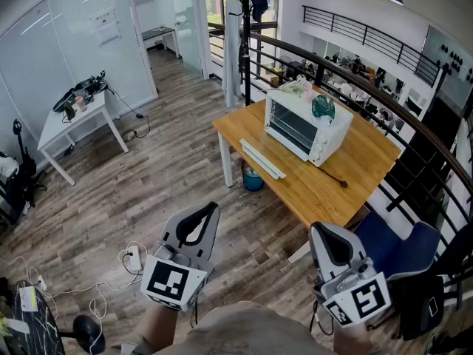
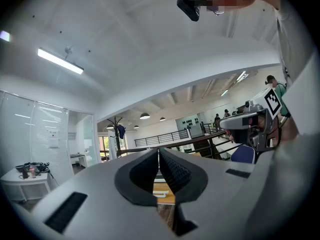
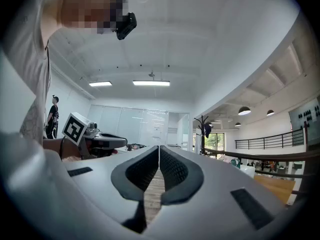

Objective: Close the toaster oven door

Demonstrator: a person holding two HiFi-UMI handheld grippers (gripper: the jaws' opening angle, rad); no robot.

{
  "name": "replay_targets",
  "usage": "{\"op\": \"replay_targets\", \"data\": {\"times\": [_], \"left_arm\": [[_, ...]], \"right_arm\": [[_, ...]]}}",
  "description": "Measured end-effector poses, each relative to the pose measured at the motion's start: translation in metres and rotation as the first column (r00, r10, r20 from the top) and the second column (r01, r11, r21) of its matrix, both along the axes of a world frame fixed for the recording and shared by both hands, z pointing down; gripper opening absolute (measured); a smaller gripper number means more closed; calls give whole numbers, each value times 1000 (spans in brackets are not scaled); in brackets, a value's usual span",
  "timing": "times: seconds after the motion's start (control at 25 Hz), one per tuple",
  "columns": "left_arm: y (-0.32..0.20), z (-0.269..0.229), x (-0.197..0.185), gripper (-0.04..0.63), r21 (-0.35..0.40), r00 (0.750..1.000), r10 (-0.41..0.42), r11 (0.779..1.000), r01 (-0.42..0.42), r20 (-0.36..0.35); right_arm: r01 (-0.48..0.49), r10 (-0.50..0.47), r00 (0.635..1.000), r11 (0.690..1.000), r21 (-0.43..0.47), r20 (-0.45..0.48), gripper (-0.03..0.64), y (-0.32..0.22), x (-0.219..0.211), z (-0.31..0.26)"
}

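The wooden floor (image 1: 170,168) across the middle of the frame is open, so the approach has plenty of room. The worktop (image 1: 325,187), right of centre, carries the toaster oven (image 1: 307,124). Its door (image 1: 261,158) lies dropped flat, close to the worktop's near-left edge. Pushed off-centre or too hard, the door could slam, or shove the oven back across the top. The left gripper (image 1: 209,207) and right gripper (image 1: 320,230), low in the frame and well away from the oven, have fingers pressed together, holding nothing.

White toaster oven (image 1: 307,122) upright on wooden tabletop (image 1: 355,170); door (image 1: 262,159) open, dropped flat in front.
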State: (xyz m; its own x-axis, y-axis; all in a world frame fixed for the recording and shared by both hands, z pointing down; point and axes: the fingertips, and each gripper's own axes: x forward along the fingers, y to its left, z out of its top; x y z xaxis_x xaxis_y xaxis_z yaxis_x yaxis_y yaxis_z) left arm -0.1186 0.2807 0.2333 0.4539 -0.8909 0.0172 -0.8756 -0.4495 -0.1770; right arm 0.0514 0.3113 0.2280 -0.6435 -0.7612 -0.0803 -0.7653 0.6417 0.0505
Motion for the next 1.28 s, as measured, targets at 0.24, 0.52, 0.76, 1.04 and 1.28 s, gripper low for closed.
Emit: {"op": "replay_targets", "data": {"times": [0.24,0.52,0.76,1.04,1.28], "left_arm": [[-11,0,5,23,20,1000,-8,1000,7,26],[-12,-6,11,25,75,999,-50,996,50,-1],[-21,-4,11,166,111,995,-100,989,102,-26],[-52,17,4,172,101,993,-109,989,113,-45],[-105,47,-4,172,55,995,-88,994,90,-45]], "right_arm": [[25,-25,999,1000,-12,41,34,-6,17,7],[19,-18,997,1000,-19,79,35,-7,32,12],[-34,34,987,999,-6,157,136,-17,47,14],[-98,101,982,995,-24,157,172,-54,57,38],[-133,144,981,987,-88,133,175,-106,50,76]]}}
